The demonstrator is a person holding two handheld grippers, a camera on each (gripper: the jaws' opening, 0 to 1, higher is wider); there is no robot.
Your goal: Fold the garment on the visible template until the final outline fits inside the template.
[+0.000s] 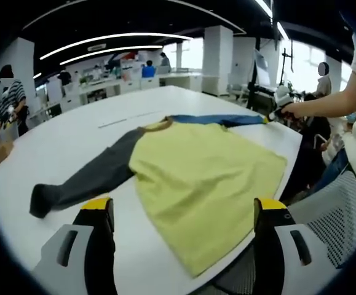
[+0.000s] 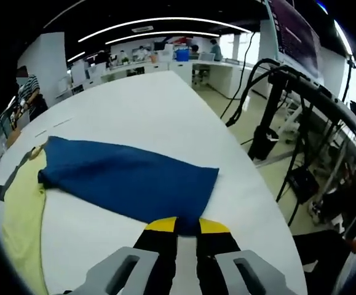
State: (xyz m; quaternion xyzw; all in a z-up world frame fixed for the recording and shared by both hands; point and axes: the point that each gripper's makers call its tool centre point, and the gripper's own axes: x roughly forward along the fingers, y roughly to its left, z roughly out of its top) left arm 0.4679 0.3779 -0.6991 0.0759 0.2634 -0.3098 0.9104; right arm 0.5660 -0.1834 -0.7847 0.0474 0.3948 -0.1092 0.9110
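Right gripper is pinching the blue sleeve cuff of the garment. Left gripper is hovering spread apart over the white table.

Open-plan office or lab floor: big white surface in the foreground, rows of white desks behind with gear on them, white square pillars, long curved ceiling light strips, bright windows along one side. People stand at the desks. Black stands with cables sit on the floor beside the surface.
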